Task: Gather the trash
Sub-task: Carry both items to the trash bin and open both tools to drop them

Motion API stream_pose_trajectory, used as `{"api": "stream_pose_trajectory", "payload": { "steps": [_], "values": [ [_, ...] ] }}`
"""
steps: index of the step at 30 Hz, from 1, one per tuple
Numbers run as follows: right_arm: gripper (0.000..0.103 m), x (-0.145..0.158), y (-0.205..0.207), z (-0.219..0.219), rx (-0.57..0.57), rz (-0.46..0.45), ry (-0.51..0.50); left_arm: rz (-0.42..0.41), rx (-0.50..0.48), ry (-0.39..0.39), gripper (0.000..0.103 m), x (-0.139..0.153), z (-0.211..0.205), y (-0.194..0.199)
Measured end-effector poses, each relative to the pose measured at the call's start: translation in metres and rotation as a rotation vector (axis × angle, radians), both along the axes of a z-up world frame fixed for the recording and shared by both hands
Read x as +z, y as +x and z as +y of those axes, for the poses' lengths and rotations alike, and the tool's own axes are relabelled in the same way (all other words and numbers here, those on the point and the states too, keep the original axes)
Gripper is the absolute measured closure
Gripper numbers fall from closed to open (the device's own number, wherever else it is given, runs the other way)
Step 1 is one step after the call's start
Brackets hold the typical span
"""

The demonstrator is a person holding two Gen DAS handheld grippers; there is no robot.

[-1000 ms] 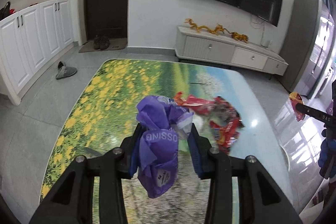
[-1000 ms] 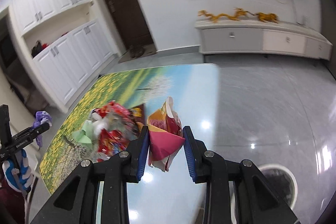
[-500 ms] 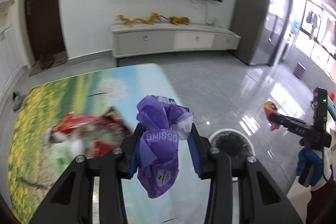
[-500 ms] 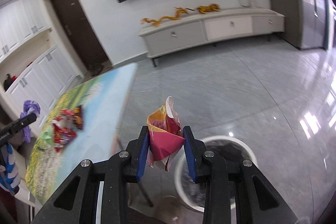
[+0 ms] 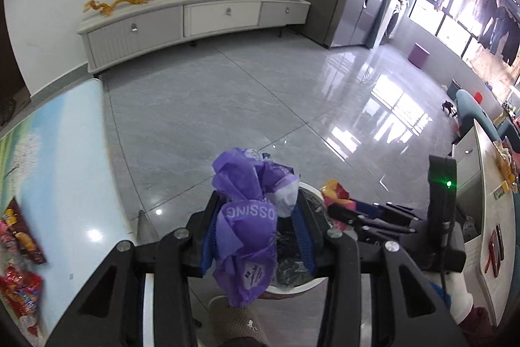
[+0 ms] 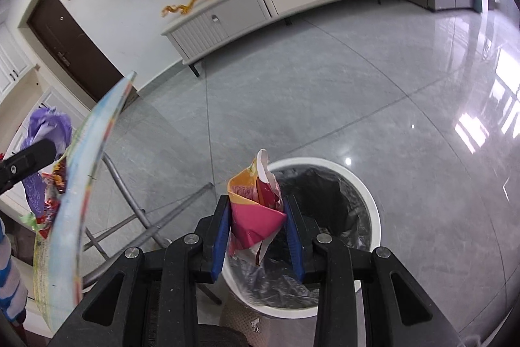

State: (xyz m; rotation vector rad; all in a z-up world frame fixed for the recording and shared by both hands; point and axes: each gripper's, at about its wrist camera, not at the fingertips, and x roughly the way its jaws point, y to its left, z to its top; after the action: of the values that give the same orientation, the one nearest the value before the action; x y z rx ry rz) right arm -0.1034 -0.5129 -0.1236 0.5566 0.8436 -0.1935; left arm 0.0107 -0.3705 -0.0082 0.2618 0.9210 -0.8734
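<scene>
My left gripper holds a crumpled purple wrapper right over the white trash bin, which has a black liner. Its jaws are opening, with the wrapper still between the pads. My right gripper is shut on a red and orange wrapper above the near left rim of the bin. The left wrist view shows that wrapper at the bin's right rim. At the left edge of the right wrist view is the purple wrapper.
The printed table stands left of the bin, with red snack wrappers on it and metal legs under it. A slippered foot is just before the bin. A white TV cabinet lines the far wall.
Both grippers swung right and down from over the table to over the trash bin, each carrying its wrapper. They have come close together at the bin.
</scene>
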Motion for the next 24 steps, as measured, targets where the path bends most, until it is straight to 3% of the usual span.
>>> {"api": "stream_pose_trajectory", "payload": {
  "steps": [4, 8, 14, 24],
  "values": [
    [0.07, -0.011, 0.0, -0.008, -0.021, 0.02, 0.019, 0.042, -0.018, 0.003, 0.058, -0.011, -0.024, 0.001],
    [0.056, -0.016, -0.007, -0.016, -0.046, 0.029, 0.039, 0.084, -0.044, -0.002, 0.05, -0.019, -0.039, -0.003],
    [0.056, -0.018, -0.021, -0.022, -0.072, 0.031, 0.039, 0.085, -0.057, 0.014, 0.049, -0.02, -0.047, -0.011],
    [0.056, 0.001, -0.042, -0.022, -0.121, -0.004, 0.03, 0.071, -0.039, 0.005, 0.049, -0.009, -0.026, -0.017]
  ]
}}
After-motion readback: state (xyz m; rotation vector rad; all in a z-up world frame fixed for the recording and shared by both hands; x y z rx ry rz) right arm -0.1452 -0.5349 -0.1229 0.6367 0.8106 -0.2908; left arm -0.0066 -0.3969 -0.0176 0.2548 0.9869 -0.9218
